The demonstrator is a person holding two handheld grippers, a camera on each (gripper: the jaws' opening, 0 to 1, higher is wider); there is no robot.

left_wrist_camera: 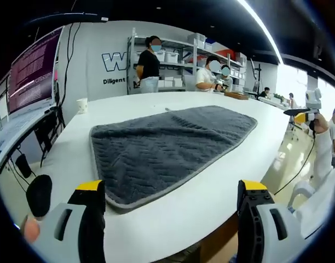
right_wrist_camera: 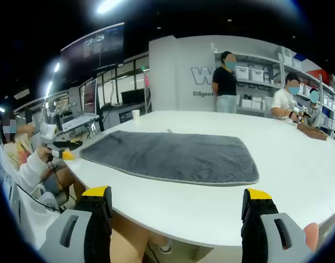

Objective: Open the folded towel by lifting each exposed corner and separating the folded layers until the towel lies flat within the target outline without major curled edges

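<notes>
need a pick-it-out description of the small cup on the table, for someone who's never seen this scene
Start at the big white table with the dark grey towel spread across it. Look past the towel's far end to the table's edge on the monitor side: a small white paper cup stands there upright and alone, apart from the towel. It is the one small pale upright object on that bare stretch.

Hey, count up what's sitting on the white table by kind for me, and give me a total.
Grey towel: 1
White paper cup: 1
Wooden tray at the far edge: 1
Total: 3

Both grippers, left and right, are open, short of the table.
</notes>
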